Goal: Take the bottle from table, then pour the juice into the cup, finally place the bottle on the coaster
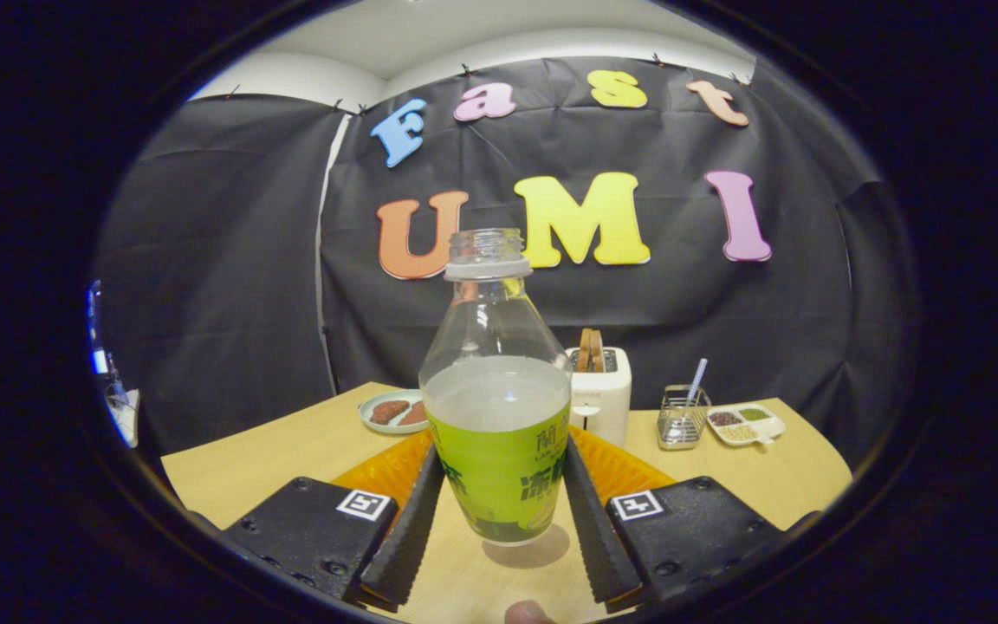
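We are holding the bottle (496, 407) between the two fingers of the gripper (499, 511), one finger pressing on each side of its green label, so the gripper is closed on it. The bottle is standing upright with its cap off and its open neck pointing up. Pale juice is filling it to just above the label, and the shoulder above that is showing clear. Its base is sitting at or a little over the wooden table (291, 451), with a shadow lying under it toward the near edge; we cannot tell whether it is touching the wood.

Bare table is stretching out to either side of the fingers, toward the near left and near right edges. The far half is more crowded. A white toaster (603, 394) is standing just behind the bottle at the far edge, with two slices sticking up from its slots. Left of it, a small plate (395, 410) is carrying brown pieces. Right of it, a wire basket (683, 418) is holding a straw, and beside that a divided dish (748, 423) is lying near the far right corner with something in each of its sections.

Black cloth is closing the booth behind and on both sides, with a white ceiling above it.

The bottle and fingers are hiding the middle of the table. The print on the label is too distorted for us to make out.
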Demonstrator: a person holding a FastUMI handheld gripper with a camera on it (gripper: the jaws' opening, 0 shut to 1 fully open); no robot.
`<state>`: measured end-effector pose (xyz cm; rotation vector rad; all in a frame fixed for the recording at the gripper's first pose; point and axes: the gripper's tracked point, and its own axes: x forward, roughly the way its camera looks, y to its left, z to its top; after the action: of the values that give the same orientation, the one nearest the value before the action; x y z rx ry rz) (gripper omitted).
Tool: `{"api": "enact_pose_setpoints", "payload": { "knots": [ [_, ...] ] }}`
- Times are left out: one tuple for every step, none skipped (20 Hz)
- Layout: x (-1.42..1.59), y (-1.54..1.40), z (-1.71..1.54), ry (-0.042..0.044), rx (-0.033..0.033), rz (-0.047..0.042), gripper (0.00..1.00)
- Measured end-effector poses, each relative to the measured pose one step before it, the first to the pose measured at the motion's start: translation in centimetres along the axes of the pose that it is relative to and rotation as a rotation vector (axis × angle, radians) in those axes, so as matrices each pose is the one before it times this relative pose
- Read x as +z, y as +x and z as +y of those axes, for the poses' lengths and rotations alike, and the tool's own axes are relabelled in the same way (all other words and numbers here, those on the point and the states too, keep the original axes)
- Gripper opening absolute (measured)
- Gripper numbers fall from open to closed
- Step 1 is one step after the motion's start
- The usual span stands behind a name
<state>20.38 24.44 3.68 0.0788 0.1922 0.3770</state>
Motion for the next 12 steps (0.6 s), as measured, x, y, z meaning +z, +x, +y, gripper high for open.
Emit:
{"api": "enact_pose_setpoints", "payload": {
  "knots": [
    [-0.881, 0.712, -0.305, 0.0083, -0.00445, 0.0166, 0.78],
    [-0.949, 0.749, -0.372, 0.01206, -0.00565, 0.02133, 0.78],
    [-0.88, 0.774, -0.178, 0.01303, -0.00299, 0.01758, 0.78],
    [-0.769, 0.775, -0.144, 0.01066, -0.00168, 0.01405, 0.78],
    [-0.617, 0.751, -0.168, 0.00392, -0.00279, 0.01335, 0.79],
    [-0.528, 0.611, -0.21, -0.00449, -0.00608, 0.01116, 0.78],
    [-0.48, 0.444, -0.192, -0.00503, -0.00618, 0.00592, 0.78],
    [-0.331, 0.334, -0.097, -0.00612, -0.00288, 0.00367, 0.78],
    [-0.417, 0.363, 0.068, -0.00436, 0.00007, 0.00323, 0.78],
    [-0.386, 0.307, -0.015, -0.00689, 0.00198, 0.00552, 0.78],
    [-0.494, 0.386, 0.161, -0.01358, -0.00145, 0.00622, 0.78],
    [-0.319, 0.379, -0.042, -0.02008, -0.00521, 0.00444, 0.79]
  ]
}}
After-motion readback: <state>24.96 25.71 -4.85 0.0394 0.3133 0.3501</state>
